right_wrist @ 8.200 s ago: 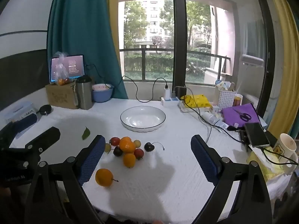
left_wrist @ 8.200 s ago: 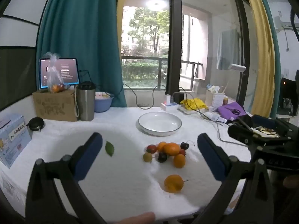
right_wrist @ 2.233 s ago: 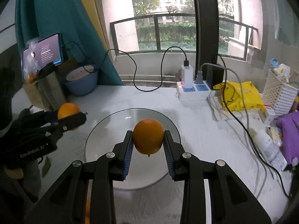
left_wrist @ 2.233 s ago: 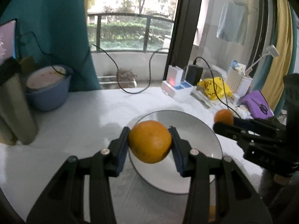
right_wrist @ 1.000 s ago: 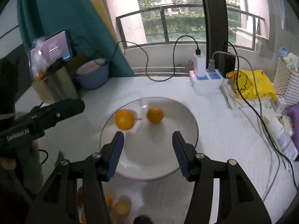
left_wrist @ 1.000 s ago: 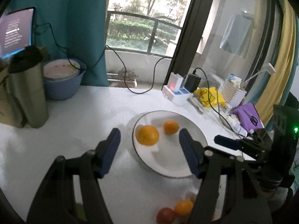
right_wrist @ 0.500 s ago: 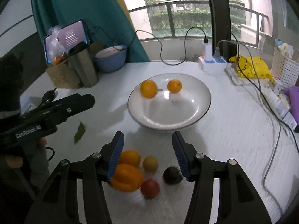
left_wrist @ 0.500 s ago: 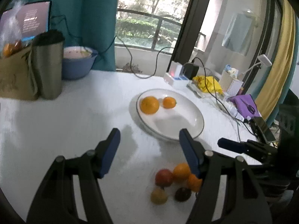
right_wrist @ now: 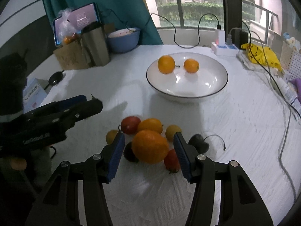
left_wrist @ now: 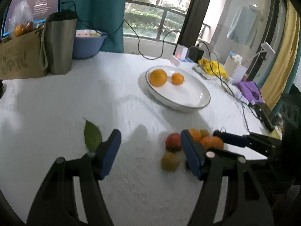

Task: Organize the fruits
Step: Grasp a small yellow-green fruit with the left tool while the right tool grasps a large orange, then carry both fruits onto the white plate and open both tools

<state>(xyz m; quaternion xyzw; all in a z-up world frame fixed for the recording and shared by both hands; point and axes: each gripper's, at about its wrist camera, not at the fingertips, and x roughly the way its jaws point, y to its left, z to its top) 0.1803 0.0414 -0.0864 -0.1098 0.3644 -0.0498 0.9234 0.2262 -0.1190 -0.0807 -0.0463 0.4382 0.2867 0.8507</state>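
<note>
A white plate (right_wrist: 197,86) (left_wrist: 188,96) holds two oranges (right_wrist: 166,64) (right_wrist: 191,66). In front of it a pile of loose fruit lies on the white cloth: a large orange (right_wrist: 150,146), a smaller orange (right_wrist: 150,125), red fruits (right_wrist: 130,124), yellow ones (right_wrist: 173,130) and a dark cherry (right_wrist: 198,145). My right gripper (right_wrist: 149,149) is open, its blue pads either side of the large orange with gaps showing. My left gripper (left_wrist: 150,148) is open and empty over bare cloth, just left of a red fruit (left_wrist: 173,141).
A green leaf (left_wrist: 92,136) lies by the left finger. A steel tumbler (left_wrist: 59,43), a blue bowl (left_wrist: 86,43) and a cardboard box (left_wrist: 17,56) stand at the back left. A power strip (right_wrist: 223,49), cables and a yellow bag (right_wrist: 263,54) line the right side.
Both grippers have drawn back from the plate and sunk toward the fruit pile. The large orange now sits between the right fingers. Neither gripper's jaws have changed width.
</note>
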